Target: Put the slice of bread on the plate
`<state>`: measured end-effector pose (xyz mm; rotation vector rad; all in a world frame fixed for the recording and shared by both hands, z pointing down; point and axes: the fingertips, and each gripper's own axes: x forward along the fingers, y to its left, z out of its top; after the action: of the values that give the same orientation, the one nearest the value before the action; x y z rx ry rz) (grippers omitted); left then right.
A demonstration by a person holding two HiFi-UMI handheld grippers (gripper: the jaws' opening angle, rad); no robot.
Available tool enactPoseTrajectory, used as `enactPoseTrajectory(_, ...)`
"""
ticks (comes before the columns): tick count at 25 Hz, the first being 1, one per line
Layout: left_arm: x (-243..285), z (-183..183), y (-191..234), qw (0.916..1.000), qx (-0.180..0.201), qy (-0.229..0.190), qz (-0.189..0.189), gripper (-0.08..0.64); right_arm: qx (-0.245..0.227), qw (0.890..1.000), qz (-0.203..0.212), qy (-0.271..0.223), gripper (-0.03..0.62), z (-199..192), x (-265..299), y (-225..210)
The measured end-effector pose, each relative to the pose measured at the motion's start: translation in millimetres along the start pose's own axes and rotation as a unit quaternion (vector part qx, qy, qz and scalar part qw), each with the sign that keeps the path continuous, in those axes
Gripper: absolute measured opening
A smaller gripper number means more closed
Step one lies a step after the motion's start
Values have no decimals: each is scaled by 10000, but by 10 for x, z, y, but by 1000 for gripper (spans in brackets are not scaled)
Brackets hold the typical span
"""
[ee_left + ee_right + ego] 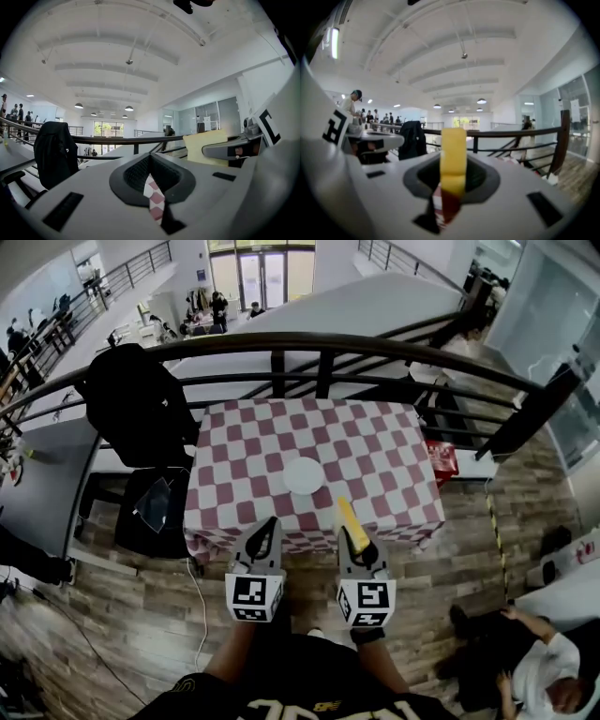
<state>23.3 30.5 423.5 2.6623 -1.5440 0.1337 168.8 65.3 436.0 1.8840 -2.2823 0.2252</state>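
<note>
A yellow slice of bread (345, 518) stands on edge between the jaws of my right gripper (351, 538), which is shut on it. In the right gripper view the slice of bread (453, 157) rises upright out of the right gripper (452, 180). A white round plate (302, 475) lies empty on the red-and-white checked table (375, 442), just beyond both grippers. My left gripper (265, 531) hangs at the table's near edge, shut and holding nothing; its jaws (152, 180) leave only a thin slit. In the left gripper view the bread (205, 146) shows to the right.
A black jacket (131, 404) hangs over a chair left of the table. A dark metal railing (319, 343) runs behind the table. A red box (441, 460) sits at the table's right side. A person (544, 667) sits on the wooden floor at lower right.
</note>
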Motion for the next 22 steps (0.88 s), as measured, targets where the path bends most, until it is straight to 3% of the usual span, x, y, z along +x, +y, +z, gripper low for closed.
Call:
enactPoseTrajectory(6, 618, 183, 672, 9998, -76, -174, -7, 18, -188, 9998, 101, 45, 97, 280, 833, 172)
enactPoseTrajectory(11, 957, 29, 1080, 9991, -131, 265, -288, 18, -190, 9994, 192, 208, 97, 326, 1411, 366)
enactPoseTrajectory(14, 1051, -135, 1288, 9984, -254, 409, -310, 18, -150, 9991, 160, 355, 97, 228, 1598, 444)
enactPoseTrajectory(18, 1191, -403, 1448, 9943, -735, 690, -337, 18, -38, 9971, 152, 748, 97, 1, 1753, 493)
enactPoseTrajectory(22, 1362, -535, 1415, 9943, -605, 741, -473, 18, 173, 9945, 60, 1032, 97, -208, 1934, 374)
